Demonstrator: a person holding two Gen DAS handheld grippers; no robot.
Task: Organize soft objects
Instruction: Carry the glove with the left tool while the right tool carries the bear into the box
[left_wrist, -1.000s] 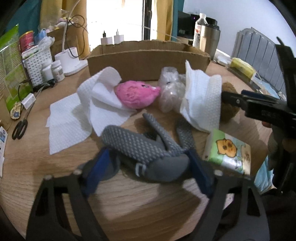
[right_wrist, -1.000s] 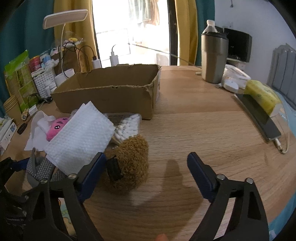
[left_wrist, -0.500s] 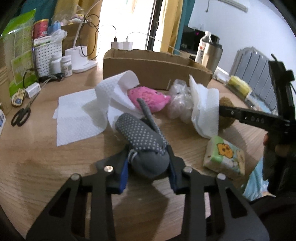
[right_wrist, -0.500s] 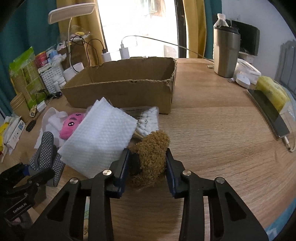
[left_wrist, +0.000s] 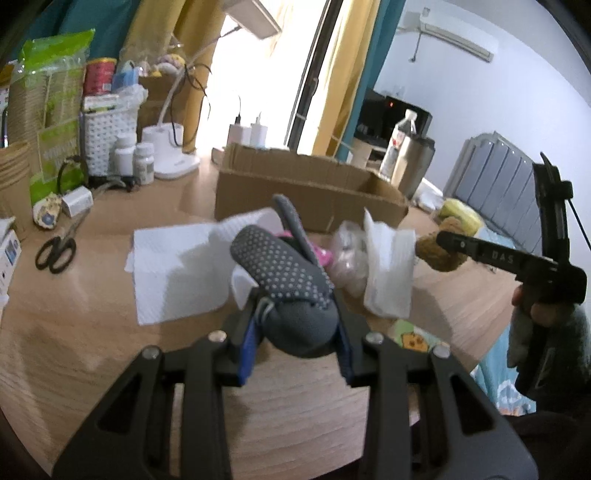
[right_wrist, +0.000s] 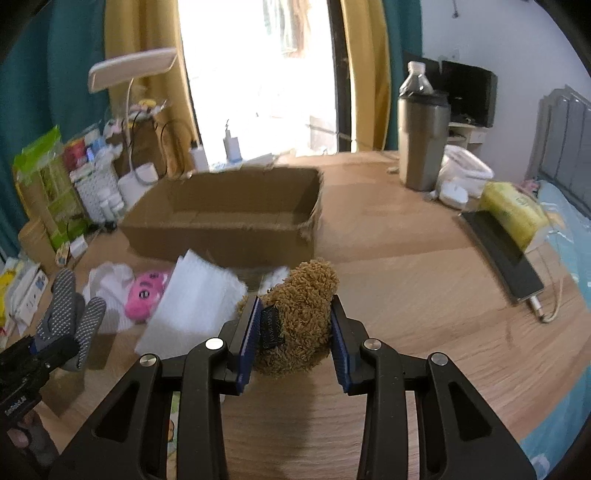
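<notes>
My left gripper (left_wrist: 295, 350) is shut on a grey dotted glove (left_wrist: 284, 273) and holds it above the table; the glove also shows in the right wrist view (right_wrist: 70, 314). My right gripper (right_wrist: 293, 339) is shut on a brown fuzzy plush toy (right_wrist: 299, 314), lifted off the table; the plush also shows in the left wrist view (left_wrist: 439, 251). A pink plush (right_wrist: 146, 295) lies among white paper towels (right_wrist: 192, 306). An open cardboard box (right_wrist: 229, 214) stands behind them.
Scissors (left_wrist: 55, 251), bottles and a white basket (left_wrist: 107, 136) crowd the left side. A steel tumbler (right_wrist: 423, 136), a phone (right_wrist: 502, 254) and a yellow pack (right_wrist: 513, 210) sit at the right. A tissue pack (left_wrist: 413, 336) and a crumpled plastic bag (left_wrist: 347, 254) lie near the towels.
Both grippers were open a second ago; each shut on its object, the left on the glove and the right on the brown plush, and both have lifted them off the table.
</notes>
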